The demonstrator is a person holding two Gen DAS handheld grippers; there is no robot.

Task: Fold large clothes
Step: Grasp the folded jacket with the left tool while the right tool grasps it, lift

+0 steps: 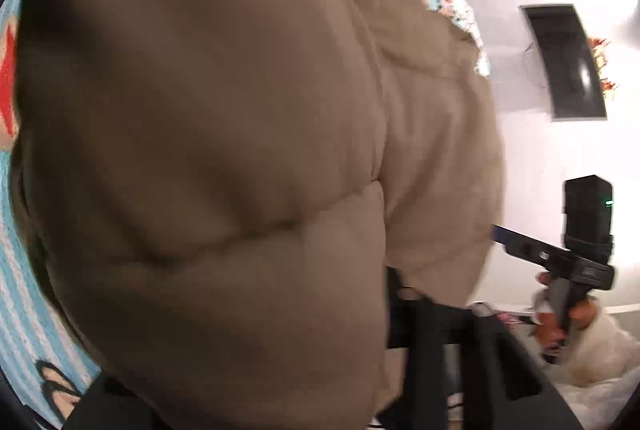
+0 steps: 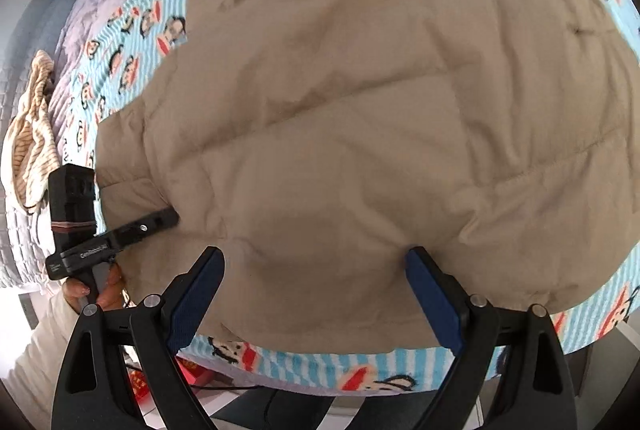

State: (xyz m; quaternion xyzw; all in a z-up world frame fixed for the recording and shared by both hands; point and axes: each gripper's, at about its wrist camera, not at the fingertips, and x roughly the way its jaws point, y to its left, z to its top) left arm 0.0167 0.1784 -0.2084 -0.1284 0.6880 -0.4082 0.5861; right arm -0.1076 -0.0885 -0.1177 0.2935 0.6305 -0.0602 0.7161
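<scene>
Bed with cartoon-print sheet (image 2: 132, 30); tan quilted coat (image 2: 360, 118) spread across centre. At 9 o'clock, striped garment (image 2: 34, 134) and left gripper (image 2: 168, 218), nosed into coat's edge, jaw state indiscernible. Right gripper (image 2: 316, 294), 6 o'clock, jaws wide apart over coat's near hem.

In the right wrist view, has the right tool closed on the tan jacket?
No. The right tool stands wide open over the tan jacket, its blue pads far apart.
</scene>
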